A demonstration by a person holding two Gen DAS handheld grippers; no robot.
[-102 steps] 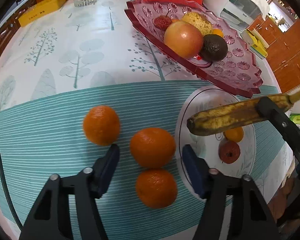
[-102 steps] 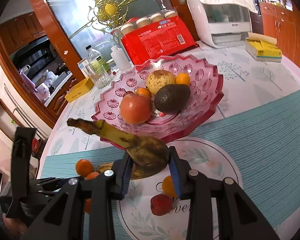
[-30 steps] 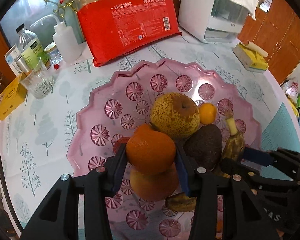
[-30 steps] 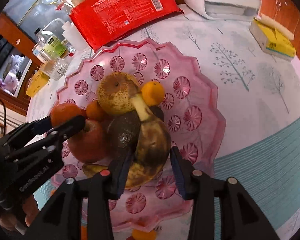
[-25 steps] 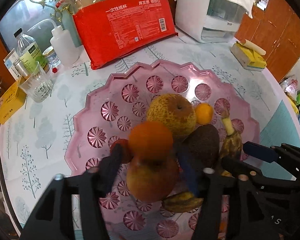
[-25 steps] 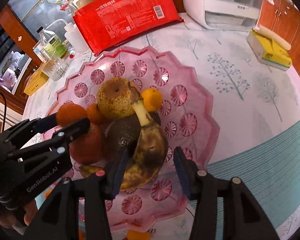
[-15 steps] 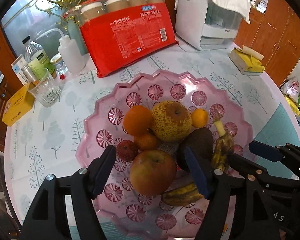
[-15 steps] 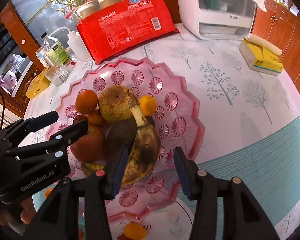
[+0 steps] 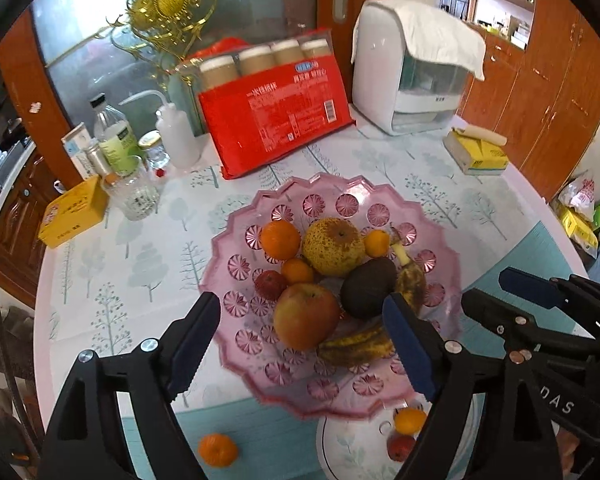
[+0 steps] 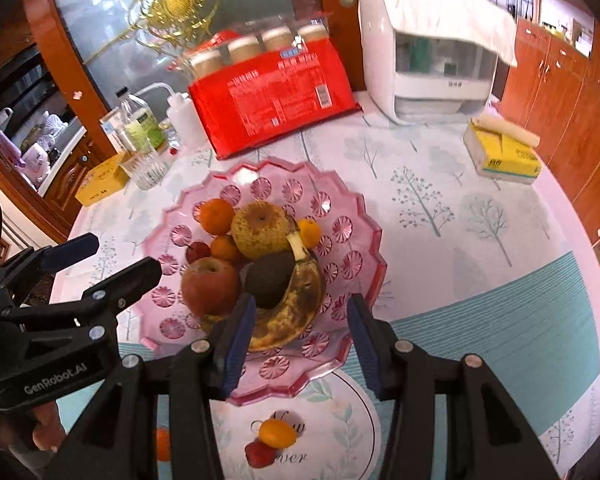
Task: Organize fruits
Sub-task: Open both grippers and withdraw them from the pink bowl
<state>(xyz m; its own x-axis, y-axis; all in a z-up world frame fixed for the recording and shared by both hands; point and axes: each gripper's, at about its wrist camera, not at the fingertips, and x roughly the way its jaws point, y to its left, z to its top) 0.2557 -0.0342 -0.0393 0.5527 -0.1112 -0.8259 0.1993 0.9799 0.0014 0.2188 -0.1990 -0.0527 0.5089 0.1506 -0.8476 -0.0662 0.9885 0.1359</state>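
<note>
A pink glass fruit bowl (image 9: 440, 280) (image 10: 352, 216) holds an apple (image 9: 306, 316), a speckled pear (image 9: 334, 246), an avocado (image 9: 366, 292), oranges (image 9: 280, 239) and two spotted bananas (image 10: 300, 300). My left gripper (image 9: 304, 344) is open and empty, raised above the bowl's near side. My right gripper (image 10: 302, 336) is open and empty, just behind the banana. A white plate (image 10: 352, 408) in front of the bowl holds a small orange fruit (image 10: 277, 432) and a small red fruit (image 10: 259, 454). One orange (image 9: 217, 449) lies on the teal mat.
Behind the bowl stand a red pack of paper cups (image 9: 276, 120), a white appliance (image 9: 416, 80), bottles (image 9: 114, 136), a glass (image 9: 134, 194) and yellow boxes (image 9: 74, 212) (image 9: 476, 152). The table edge curves at the right.
My left gripper let go of the orange in the bowl and my right gripper let go of the banana there. Both opened and pulled back and up.
</note>
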